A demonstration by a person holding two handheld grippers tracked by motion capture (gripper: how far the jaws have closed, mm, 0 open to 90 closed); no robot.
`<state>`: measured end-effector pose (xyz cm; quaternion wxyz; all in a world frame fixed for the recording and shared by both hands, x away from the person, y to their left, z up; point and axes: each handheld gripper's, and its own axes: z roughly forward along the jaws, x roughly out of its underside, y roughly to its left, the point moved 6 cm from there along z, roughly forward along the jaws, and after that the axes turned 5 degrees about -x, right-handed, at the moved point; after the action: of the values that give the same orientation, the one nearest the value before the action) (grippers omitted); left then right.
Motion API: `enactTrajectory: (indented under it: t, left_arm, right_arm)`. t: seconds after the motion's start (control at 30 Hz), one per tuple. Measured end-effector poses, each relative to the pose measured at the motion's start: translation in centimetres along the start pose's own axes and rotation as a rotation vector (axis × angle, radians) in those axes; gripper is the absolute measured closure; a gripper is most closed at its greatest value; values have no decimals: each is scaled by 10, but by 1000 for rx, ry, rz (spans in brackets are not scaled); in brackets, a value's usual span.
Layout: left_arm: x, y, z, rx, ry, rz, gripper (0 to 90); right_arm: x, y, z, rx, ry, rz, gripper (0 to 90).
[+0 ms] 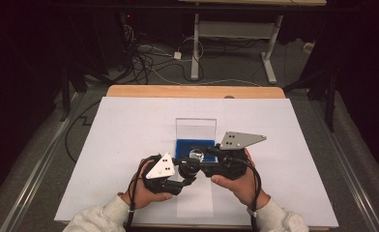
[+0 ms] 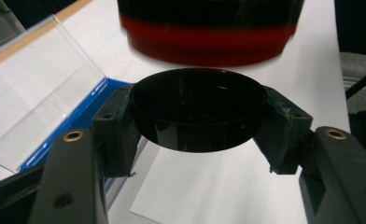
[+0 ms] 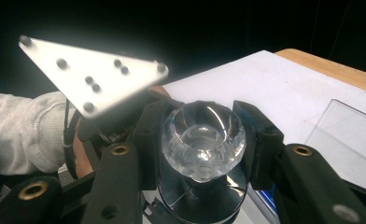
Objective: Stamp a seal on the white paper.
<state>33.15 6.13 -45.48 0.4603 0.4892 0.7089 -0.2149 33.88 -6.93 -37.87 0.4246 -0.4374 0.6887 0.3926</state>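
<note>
My left gripper (image 1: pixel 186 170) (image 2: pixel 197 116) is shut on a shallow black round cap (image 2: pixel 197 109) (image 1: pixel 187 167), hollow side up. Right above the cap hangs a blurred dark round body with a red band (image 2: pixel 209 32). My right gripper (image 1: pixel 198 155) (image 3: pixel 202 135) is shut on a clear faceted glass knob (image 3: pixel 202 135) (image 1: pixel 196 154), with a dark neck and a shiny dark disc (image 3: pixel 200 203) below it. Both grippers meet near the table's front middle, jaws almost touching. The left gripper's grey plate (image 3: pixel 92 74) shows in the right gripper view.
Just behind the grippers is a blue box (image 1: pixel 185 144) (image 2: pixel 90 109) with its clear lid (image 1: pixel 196 128) (image 2: pixel 41 88) (image 3: pixel 349 140) standing open. White paper (image 1: pixel 129 140) covers the wooden table (image 1: pixel 192 91). A smaller sheet (image 1: pixel 195 203) lies at the front. Cables and desk legs (image 1: pixel 195 48) are on the floor beyond.
</note>
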Motion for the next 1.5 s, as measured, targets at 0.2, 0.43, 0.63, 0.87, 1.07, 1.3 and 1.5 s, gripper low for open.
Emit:
enactTrajectory:
  t: [0.2,0.43,0.63,0.87,1.07,1.3,1.5]
  left_arm:
    - [-1,0,-1,-1,-10,-1,369]
    - [1,0,1,0,5,8,369]
    - [10,6,2,-20,39,6,369]
    - [19,21,-2,-64,60,-11,369]
    - [21,27,-5,-85,63,-20,369]
    - [21,30,-7,-94,64,-23,369]
    - [23,33,-10,-102,68,-27,369]
  right_arm:
    - [2,1,4,-9,7,4,570]
    - [3,0,4,-7,10,2,570]
    - [4,-1,3,2,21,-6,570]
    - [13,-2,3,11,52,-8,570]
    - [33,-4,5,22,111,-1,570]
    - [53,-2,9,25,171,-20,570]
    - [68,-3,13,30,205,-34,570]
